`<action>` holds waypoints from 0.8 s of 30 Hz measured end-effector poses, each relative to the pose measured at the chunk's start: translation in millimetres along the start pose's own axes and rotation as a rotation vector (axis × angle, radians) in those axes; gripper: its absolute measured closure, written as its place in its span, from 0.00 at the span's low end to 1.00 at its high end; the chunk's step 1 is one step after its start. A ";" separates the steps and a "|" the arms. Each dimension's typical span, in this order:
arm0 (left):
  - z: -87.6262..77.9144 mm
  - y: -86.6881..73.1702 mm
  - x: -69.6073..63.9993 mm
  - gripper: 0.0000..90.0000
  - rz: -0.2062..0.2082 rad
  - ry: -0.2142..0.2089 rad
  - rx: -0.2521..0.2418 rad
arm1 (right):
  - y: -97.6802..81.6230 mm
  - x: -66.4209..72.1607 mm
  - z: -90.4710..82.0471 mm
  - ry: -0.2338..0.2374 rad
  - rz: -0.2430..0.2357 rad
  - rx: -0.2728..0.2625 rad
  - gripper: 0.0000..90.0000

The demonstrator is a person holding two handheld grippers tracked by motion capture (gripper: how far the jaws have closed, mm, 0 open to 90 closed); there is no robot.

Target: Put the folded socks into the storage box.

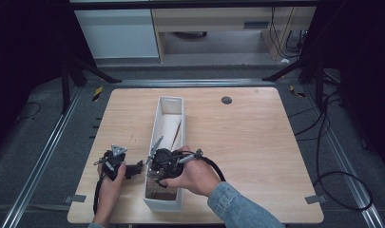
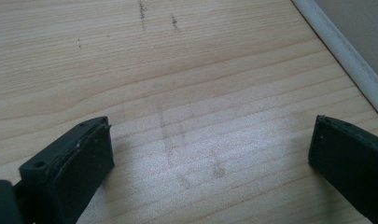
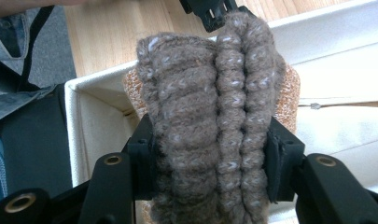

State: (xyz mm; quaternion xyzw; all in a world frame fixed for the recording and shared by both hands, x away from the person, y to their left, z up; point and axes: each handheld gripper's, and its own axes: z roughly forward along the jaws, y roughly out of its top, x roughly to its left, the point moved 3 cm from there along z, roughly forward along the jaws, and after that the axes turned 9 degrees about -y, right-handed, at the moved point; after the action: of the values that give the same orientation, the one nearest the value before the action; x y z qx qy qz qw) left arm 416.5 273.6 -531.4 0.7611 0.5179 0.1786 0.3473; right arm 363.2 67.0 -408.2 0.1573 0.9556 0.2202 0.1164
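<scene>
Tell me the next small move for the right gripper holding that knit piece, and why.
Probably lower it a little further into the white bin, then let go. The right gripper grips the folded brown knit piece on both sides, over the bin's near end, while the left gripper rests open over bare table.

surface: light wooden table (image 1: 247, 142) | on it: long white box (image 1: 158, 124), lengthwise, near middle

The knitted piece (image 3: 210, 126) is grey-brown with small pale flecks, over an orange-speckled fabric (image 3: 289, 95). The box (image 1: 158, 121) is white, the table (image 1: 247, 142) light wood with grain lines.
</scene>
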 end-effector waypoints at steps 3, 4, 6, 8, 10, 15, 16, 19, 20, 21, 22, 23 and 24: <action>0.1 0.0 0.0 0.00 0.000 0.000 -0.001 | -1.0 0.8 3.4 0.002 -0.002 0.005 0.53; 0.2 0.0 0.0 0.00 0.000 0.001 -0.002 | -1.4 1.2 4.3 0.003 -0.001 0.008 0.53; 0.1 0.0 0.0 0.00 0.000 0.001 -0.002 | -2.3 1.4 6.0 0.004 0.000 0.006 0.52; 0.2 0.0 0.0 0.00 0.000 0.001 -0.002 | -2.7 1.0 5.9 0.005 0.006 0.003 0.50; 0.2 0.0 0.0 0.00 0.000 0.001 -0.002 | -3.3 0.1 5.1 0.003 0.014 -0.002 0.47; 0.0 0.0 0.0 0.00 0.001 0.000 0.000 | -5.5 -1.6 0.3 -0.013 0.015 -0.028 0.35; 0.0 0.0 0.0 0.00 0.000 0.000 0.000 | -6.0 -2.1 -0.8 -0.019 0.011 -0.036 0.31; 0.0 0.0 0.0 0.00 0.000 0.000 0.000 | -8.5 -2.4 -7.7 -0.018 0.026 -0.056 0.21; 0.0 0.0 0.0 0.00 0.001 0.000 0.000 | -9.3 -3.1 -10.4 -0.021 0.032 -0.058 0.20; 0.0 0.0 0.0 0.00 0.000 0.000 0.000 | -9.9 -4.3 -13.5 -0.022 0.037 -0.066 0.19; 0.0 0.0 0.0 0.00 0.000 0.000 0.000 | -9.9 -4.3 -13.5 -0.022 0.037 -0.066 0.19; 0.0 0.0 0.0 0.00 0.000 0.000 0.000 | -11.0 -7.0 -21.6 -0.021 0.051 -0.086 0.17; -0.1 0.0 0.0 0.00 0.000 0.000 0.001 | -11.2 -8.4 -24.6 -0.021 0.051 -0.091 0.17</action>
State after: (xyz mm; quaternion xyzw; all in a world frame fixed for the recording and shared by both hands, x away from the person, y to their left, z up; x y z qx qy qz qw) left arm 416.4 273.7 -531.4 0.7613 0.5180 0.1784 0.3468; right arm 361.0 45.0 -390.5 0.1784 0.9390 0.2647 0.1280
